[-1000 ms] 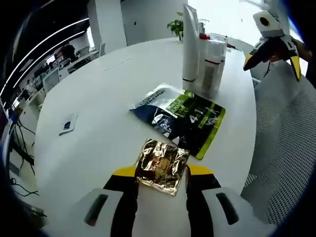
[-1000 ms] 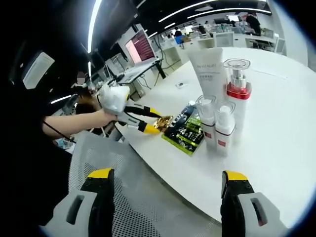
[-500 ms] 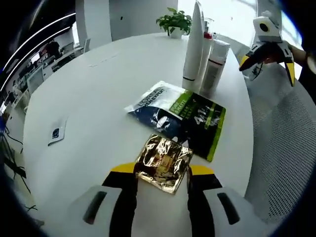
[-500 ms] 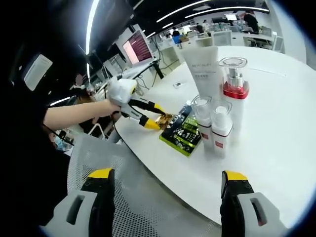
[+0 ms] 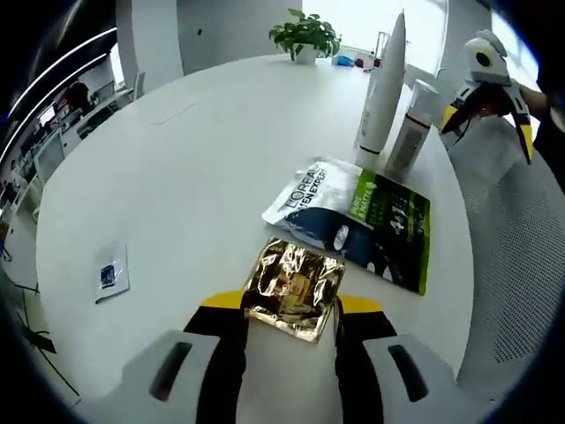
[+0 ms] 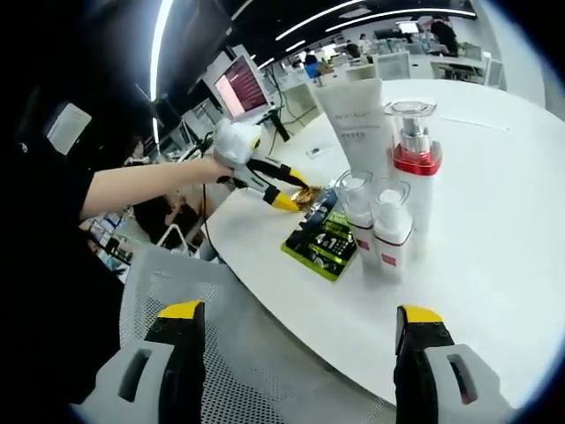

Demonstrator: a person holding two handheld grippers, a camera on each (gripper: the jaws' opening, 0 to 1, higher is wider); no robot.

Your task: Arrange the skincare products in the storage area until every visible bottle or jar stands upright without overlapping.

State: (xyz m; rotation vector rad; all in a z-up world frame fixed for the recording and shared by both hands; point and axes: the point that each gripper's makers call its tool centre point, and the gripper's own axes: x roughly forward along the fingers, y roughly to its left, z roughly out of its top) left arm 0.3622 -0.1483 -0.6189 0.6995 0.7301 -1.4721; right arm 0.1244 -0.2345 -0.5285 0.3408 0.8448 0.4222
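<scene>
Above the white table [image 5: 177, 168], left hand-held gripper [image 5: 290, 311] clamps gold sachet [image 5: 293, 288]; right hand-held gripper [image 6: 300, 340] gapes.

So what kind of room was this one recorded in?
Most likely an open-plan office: a big round white table, rows of desks with computer screens behind it, a mesh chair and a potted plant.

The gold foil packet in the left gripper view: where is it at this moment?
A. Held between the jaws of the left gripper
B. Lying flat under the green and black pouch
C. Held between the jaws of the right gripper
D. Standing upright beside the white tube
A. The gold foil packet sits clamped between the yellow-tipped jaws of the left gripper, above the white table and short of the green and black pouch.
</scene>
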